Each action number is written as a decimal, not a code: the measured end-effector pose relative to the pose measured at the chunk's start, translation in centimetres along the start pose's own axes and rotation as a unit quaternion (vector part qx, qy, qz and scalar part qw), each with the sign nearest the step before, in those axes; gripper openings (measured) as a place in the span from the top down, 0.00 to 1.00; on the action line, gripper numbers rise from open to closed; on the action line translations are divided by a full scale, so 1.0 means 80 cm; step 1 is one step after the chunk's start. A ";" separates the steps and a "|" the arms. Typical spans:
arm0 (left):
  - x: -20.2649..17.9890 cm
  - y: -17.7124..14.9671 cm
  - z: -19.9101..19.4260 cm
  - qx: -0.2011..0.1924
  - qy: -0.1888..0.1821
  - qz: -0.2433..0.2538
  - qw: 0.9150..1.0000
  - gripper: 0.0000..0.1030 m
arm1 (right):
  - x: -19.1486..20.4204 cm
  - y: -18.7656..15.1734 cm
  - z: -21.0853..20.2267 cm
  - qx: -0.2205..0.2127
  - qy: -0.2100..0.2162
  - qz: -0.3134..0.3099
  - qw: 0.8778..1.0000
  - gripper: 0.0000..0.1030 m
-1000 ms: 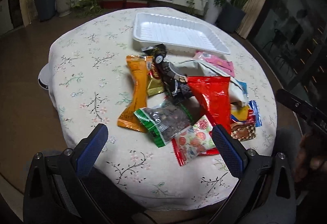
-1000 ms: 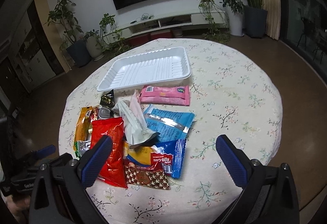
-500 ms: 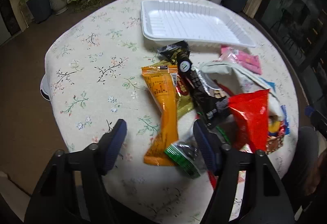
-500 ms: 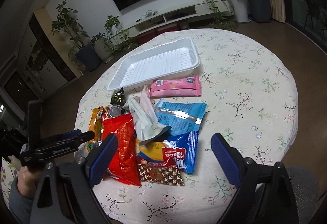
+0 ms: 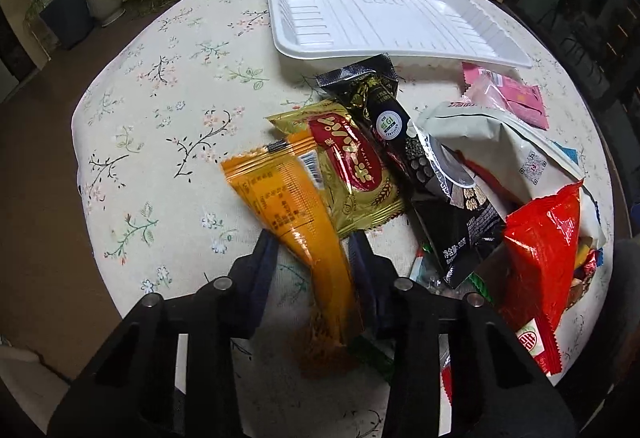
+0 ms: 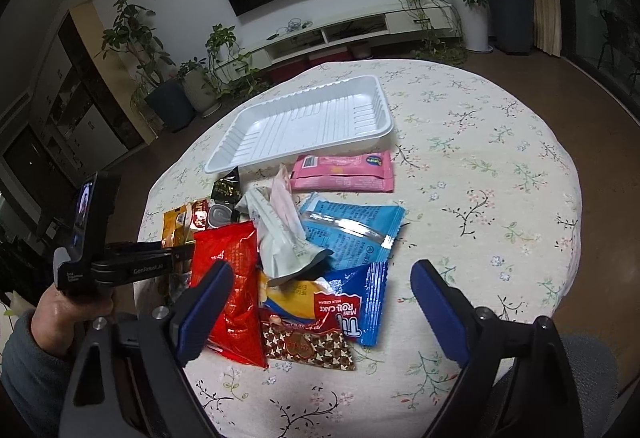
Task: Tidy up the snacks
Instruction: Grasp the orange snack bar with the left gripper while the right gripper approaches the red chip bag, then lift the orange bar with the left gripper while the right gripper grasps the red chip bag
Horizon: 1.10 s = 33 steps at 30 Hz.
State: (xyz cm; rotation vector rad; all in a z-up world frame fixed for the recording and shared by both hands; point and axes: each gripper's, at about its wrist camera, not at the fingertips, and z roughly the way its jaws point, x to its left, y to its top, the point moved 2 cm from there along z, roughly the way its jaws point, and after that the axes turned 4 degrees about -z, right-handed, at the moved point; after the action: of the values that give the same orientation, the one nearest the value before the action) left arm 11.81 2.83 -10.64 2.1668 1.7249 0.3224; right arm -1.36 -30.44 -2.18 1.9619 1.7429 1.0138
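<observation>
Closing left gripper (image 5: 314, 244) straddles orange pkt (image 5: 288, 214) nr table edge (image 5: 86, 174).

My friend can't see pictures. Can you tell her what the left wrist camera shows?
The left gripper has just been closing its jaws around the narrow end of an orange snack packet on a flowery tablecloth. More snack packets lie piled to its right, and an empty white tray sits behind them.

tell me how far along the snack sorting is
Nothing is sorted yet: the white tray holds nothing. The left gripper has just been closing around the orange packet. The right gripper hangs open over the remaining pile.
</observation>
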 end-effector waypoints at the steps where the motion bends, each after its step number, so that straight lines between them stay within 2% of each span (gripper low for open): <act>1: 0.000 0.000 0.000 -0.003 0.001 0.001 1.000 0.79 | 0.001 0.000 0.000 0.000 0.000 -0.003 1.000 0.10; 4: 0.007 -0.001 -0.002 -0.005 -0.006 -0.010 1.000 0.86 | 0.004 0.000 -0.001 -0.002 -0.001 -0.010 1.000 0.11; 8: 0.004 -0.011 -0.009 -0.007 0.004 0.003 1.000 0.88 | 0.011 -0.001 0.001 0.004 0.000 -0.022 1.000 0.17; 12: 0.009 -0.013 -0.011 -0.012 -0.006 -0.004 1.000 0.89 | 0.019 -0.002 0.004 0.009 0.002 -0.032 0.999 0.20; 18: 0.026 -0.018 -0.024 -0.020 -0.036 -0.031 0.999 0.90 | 0.044 -0.004 0.010 0.020 0.018 -0.050 0.998 0.20; 24: 0.037 -0.028 -0.047 -0.038 -0.081 -0.060 0.994 0.90 | 0.080 -0.013 0.032 0.045 0.048 -0.068 0.995 0.20; 31: 0.049 -0.048 -0.069 -0.058 -0.128 -0.087 0.986 0.90 | 0.096 -0.017 0.057 0.077 0.051 -0.065 0.994 0.34; 33: 0.050 -0.052 -0.072 -0.062 -0.136 -0.090 0.985 0.90 | 0.097 -0.016 0.064 0.086 0.054 -0.058 0.993 0.34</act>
State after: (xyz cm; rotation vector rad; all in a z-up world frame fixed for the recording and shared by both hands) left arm 6.77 8.30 -7.23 1.8539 1.6809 0.0785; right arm 1.25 -21.67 -4.35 1.9115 2.0395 0.9752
